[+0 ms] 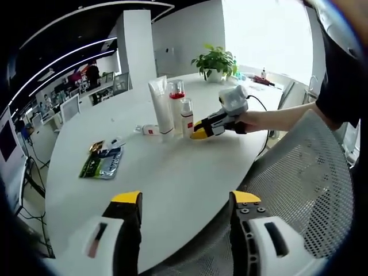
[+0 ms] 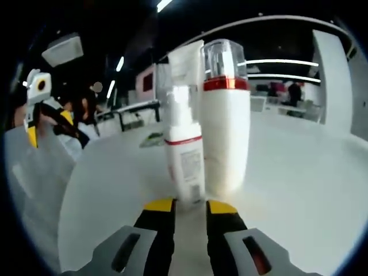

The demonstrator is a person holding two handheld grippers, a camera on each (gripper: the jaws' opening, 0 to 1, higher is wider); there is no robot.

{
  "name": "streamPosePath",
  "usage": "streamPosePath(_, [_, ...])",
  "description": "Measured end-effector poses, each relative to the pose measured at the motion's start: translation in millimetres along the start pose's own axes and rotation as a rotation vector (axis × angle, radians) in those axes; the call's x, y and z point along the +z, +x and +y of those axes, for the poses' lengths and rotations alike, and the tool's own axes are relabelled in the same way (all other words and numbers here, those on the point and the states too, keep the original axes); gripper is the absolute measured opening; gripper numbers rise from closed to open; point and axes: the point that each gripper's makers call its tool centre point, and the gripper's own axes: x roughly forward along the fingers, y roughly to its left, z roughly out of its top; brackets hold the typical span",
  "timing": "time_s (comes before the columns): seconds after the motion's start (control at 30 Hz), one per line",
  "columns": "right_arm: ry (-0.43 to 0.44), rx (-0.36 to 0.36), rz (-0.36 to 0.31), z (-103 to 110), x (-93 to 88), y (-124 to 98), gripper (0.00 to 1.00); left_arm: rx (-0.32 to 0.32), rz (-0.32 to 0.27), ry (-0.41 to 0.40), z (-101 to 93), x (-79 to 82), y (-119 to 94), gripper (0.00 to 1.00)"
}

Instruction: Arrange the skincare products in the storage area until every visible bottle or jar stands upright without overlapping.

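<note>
In the left gripper view the left gripper [image 1: 185, 198] hangs over the near edge of the round white table [image 1: 172, 184], its jaws wide apart with nothing between them, and a broad bare stretch of tabletop lies ahead of it. A mesh chair back [image 1: 305, 172] stands at the right, just beside the table's curved edge. Further in, left of centre, a green sachet packet [image 1: 102, 161] lies flat. Beyond it the skincare items cluster near mid-table: a white tube [image 1: 161, 108] standing upright, a red-collared bottle [image 1: 176, 103] just right of it, and a small pump bottle [image 1: 187, 117] in front, all with their long axes vertical; a small jar or tube [image 1: 150, 130] lies flat at the tube's left. The right gripper [image 1: 198, 131], held by a person's hand [image 1: 250, 121], reaches in from the right to the base of the small pump bottle. A potted plant [image 1: 215, 62] stands at the far edge. The right gripper view looks close along the right gripper [image 2: 190, 206], its jaws closed narrowly on the foot of the small pump bottle [image 2: 184, 144], with the red-collared bottle [image 2: 225, 115] touching or just behind it and the white tube [image 2: 185, 63] at the back; the left gripper [image 2: 40, 109] shows far left.
</note>
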Motion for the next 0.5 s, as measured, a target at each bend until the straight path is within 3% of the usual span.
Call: streamPosePath(0.5, [0.053,0.007,0.019,10.6,16.9,-18.0,0.26,0.014,-0.014,-0.003,2.9,3.6,-0.5,0.57])
